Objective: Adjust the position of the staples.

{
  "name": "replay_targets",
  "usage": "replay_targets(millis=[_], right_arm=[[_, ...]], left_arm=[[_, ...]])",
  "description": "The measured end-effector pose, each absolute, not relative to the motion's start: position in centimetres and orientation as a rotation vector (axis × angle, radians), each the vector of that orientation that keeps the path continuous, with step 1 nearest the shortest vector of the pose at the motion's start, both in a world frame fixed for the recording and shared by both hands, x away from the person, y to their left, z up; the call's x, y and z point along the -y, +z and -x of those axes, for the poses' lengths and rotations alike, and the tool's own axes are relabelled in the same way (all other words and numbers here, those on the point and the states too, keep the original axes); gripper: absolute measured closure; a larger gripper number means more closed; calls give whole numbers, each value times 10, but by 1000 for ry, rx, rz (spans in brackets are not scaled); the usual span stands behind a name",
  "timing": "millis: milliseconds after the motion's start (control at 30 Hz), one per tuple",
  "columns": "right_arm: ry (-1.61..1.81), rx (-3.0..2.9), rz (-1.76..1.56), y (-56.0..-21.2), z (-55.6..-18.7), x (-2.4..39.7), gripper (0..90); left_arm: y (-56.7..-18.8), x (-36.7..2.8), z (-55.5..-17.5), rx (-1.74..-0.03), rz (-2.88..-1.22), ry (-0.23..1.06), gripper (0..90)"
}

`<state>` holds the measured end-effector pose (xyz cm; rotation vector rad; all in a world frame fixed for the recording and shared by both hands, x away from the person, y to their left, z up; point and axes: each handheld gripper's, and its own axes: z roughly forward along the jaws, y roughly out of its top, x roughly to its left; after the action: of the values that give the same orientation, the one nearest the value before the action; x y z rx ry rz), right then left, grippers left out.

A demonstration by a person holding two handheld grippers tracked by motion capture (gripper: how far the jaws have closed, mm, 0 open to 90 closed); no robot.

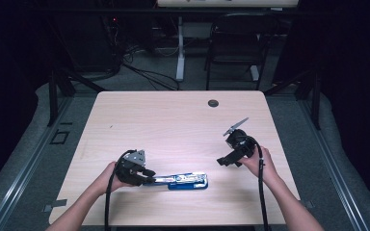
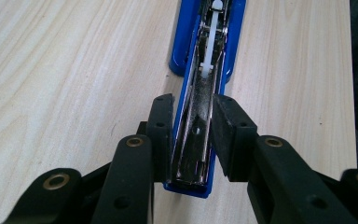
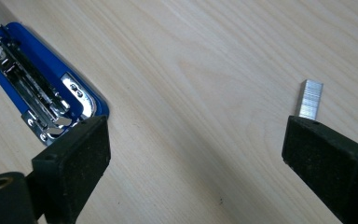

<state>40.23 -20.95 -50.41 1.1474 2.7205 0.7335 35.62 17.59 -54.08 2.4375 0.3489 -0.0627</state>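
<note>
My left tongs (image 2: 193, 140) clench the opened blue stapler (image 2: 200, 93) flat on the surface (image 1: 173, 120); right tongs (image 3: 196, 154) gape beside a staple strip (image 3: 309, 99): light, brittle, best pinched gently across its long sides.

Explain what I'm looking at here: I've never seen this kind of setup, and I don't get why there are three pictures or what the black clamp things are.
No robot here: a person at a wooden table holds a hand-held two-jaw clamp tool in each hand. The high view looks down from above the person's side. The other two pictures come from small cameras riding on each tool, looking along its black jaws.

The left gripper is shut on the near end of a blue stapler lying opened out flat, its metal staple channel exposed. The right gripper is open and holds nothing; in its view a small strip of staples sits on the table just beyond one jaw, and the stapler's other end lies by the other jaw.
</note>
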Motion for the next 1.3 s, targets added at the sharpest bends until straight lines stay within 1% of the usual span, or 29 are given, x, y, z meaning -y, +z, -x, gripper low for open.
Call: replay_targets(millis=[167,233,600,700,733,767,833,867,1033,1067,1100,1133,1233,1300], right_arm=[[713,-2710,-1173,-502,-407,216,38],[724,-2700,-1200,-502,-408,217,3],[732,-2611,-1297,-501,-426,231,9],[714,-2603,-1321,-502,-433,233,96],[722,-2600,-1329,-504,-437,233,159],[705,-2593,-1343,-505,-438,233,196],[681,-2612,-1345,-506,-442,233,219],[657,-2610,-1352,-508,-444,232,263],[624,-2619,-1355,-511,-453,227,411],[611,-2619,-1362,-511,-455,225,463],[602,-2623,-1358,-511,-457,225,488],[593,-2610,-1371,-512,-458,224,532],[552,-2603,-1376,-514,-463,225,609],[572,-2575,-1402,-518,-465,225,633]], left_arm=[[-540,-176,-355,-353,-2457,-35,698],[-541,-176,-356,-350,-2443,-51,697],[-539,-175,-357,-346,-2463,-44,694],[-539,-175,-357,-346,-2466,-44,694],[-539,-174,-356,-346,-2465,-40,694],[-540,-174,-357,-341,-2451,-54,694],[-539,-174,-357,-339,-2460,-49,694],[-539,-174,-356,-339,-2460,-45,694],[-539,-174,-356,-335,-2462,-38,694],[-538,-174,-356,-333,-2468,-43,694],[-539,-175,-356,-333,-2467,-48,694],[-539,-175,-356,-336,-2467,-40,694],[-538,-175,-356,-335,-2472,-40,693],[-538,-175,-356,-336,-2471,-43,693]])
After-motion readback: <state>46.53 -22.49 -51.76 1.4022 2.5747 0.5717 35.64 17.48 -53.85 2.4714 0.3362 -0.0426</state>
